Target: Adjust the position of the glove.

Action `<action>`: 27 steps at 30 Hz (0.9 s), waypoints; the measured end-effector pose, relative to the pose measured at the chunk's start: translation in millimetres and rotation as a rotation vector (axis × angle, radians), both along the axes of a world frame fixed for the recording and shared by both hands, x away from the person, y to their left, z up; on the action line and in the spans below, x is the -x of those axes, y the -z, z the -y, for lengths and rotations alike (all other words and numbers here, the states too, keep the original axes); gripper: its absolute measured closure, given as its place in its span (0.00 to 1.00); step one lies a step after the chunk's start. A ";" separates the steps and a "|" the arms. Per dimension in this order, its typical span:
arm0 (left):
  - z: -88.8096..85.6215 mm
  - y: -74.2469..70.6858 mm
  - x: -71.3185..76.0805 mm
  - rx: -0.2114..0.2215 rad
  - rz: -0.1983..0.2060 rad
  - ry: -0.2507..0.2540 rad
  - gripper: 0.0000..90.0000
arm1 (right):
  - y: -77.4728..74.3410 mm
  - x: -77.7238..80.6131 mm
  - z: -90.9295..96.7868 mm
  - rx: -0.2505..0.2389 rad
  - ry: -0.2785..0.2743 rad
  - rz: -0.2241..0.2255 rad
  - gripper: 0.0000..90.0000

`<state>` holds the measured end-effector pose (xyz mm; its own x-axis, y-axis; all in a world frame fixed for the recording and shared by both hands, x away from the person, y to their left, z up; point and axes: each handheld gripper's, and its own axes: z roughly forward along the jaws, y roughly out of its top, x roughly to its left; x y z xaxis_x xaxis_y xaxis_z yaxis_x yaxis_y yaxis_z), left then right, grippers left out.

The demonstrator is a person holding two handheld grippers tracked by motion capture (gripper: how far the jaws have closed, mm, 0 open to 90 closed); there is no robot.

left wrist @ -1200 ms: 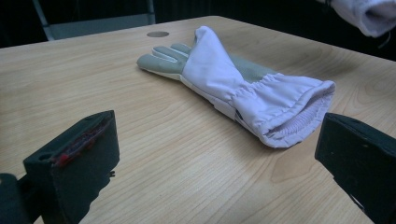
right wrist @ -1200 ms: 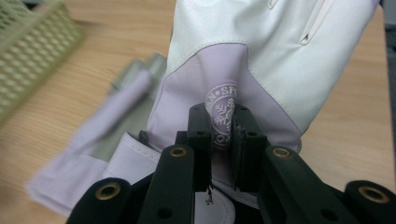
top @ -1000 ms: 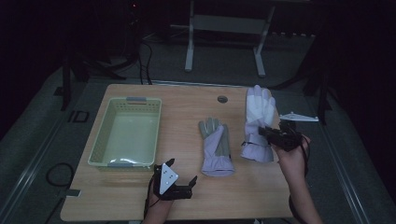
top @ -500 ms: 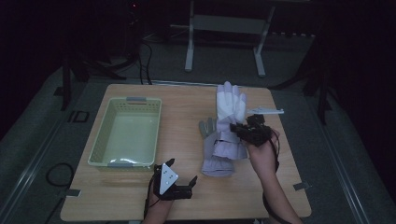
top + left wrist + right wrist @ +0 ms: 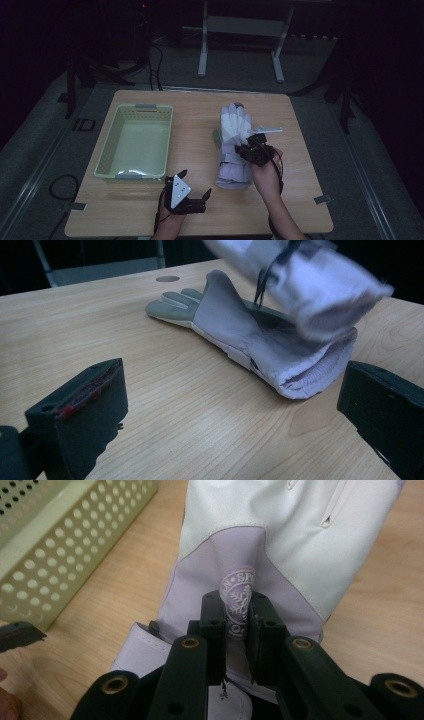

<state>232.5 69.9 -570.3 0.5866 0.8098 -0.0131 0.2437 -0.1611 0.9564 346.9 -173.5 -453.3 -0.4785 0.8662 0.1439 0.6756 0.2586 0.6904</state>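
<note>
Right gripper view: the right gripper [image 5: 239, 617] has its 2 black jaws pinched on a fold of the held glove [image 5: 280, 545], white and pale lilac. The fold carries a round purple badge [image 5: 239, 605] with a snowflake emblem; letters around its rim read partly as "N SP", the rest hidden between the jaws. A perforated green basket [image 5: 60, 540] stands to the left on the wooden table [image 5: 125, 580].

High view:
- 1 held glove [image 5: 235, 127], carried by the right gripper [image 5: 255, 151] directly over the second glove, fingers pointing to the far edge of the table [image 5: 300, 125].
- 1 second glove [image 5: 231, 172], lying flat on the table right of the basket [image 5: 136, 145]; whether the 2 gloves touch cannot be told.
- 1 left gripper [image 5: 192, 185], at the near edge, beside the basket's near corner.

Left gripper view: the left gripper [image 5: 235, 405] has its jaws spread wide, nothing between them; the second glove [image 5: 240, 335] lies ahead, cuff nearest. No writing legible there.
</note>
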 end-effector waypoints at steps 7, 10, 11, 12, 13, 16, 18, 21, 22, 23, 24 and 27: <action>0.1 0.1 0.1 0.001 0.002 0.001 0.00 | 22.6 -10.8 -5.2 0.041 0.022 -0.054 0.88; 0.0 0.1 0.1 0.001 0.003 0.002 0.00 | 33.9 -15.6 -7.1 0.058 0.031 -0.081 0.88; -0.1 0.1 0.0 0.002 0.003 0.002 0.00 | 38.0 -16.9 -7.6 0.060 0.034 -0.088 0.88; -0.2 0.1 0.0 0.002 0.003 0.002 0.00 | 41.8 -18.1 -8.2 0.066 0.033 -0.090 0.87; -0.3 0.1 0.0 0.002 0.002 0.003 0.00 | 44.6 -18.7 -8.7 0.064 0.033 -0.096 0.87; -0.3 0.1 -0.1 0.002 0.002 0.003 0.00 | 48.4 -18.4 -10.4 0.062 0.017 -0.098 0.87; -0.2 0.2 -0.1 0.002 0.002 0.003 0.00 | 49.3 -17.9 -12.4 0.076 0.001 -0.098 0.87; 0.0 0.1 -0.1 0.000 0.001 0.002 0.00 | 50.7 -19.2 -14.2 0.086 -0.017 -0.099 0.86; 0.0 0.1 0.0 0.000 0.001 0.002 0.00 | 52.9 -22.0 -15.6 0.096 -0.029 -0.105 0.84; 0.0 0.1 0.0 0.000 0.001 0.001 0.00 | 53.7 -23.2 -16.4 0.103 -0.034 -0.109 0.83; 0.0 0.1 0.0 0.001 0.001 0.001 0.00 | 53.7 -24.1 -16.5 0.102 -0.039 -0.108 0.81; -0.7 0.1 -0.6 0.008 -0.004 0.006 0.00 | 52.4 -25.8 -15.6 0.098 -0.055 -0.105 0.75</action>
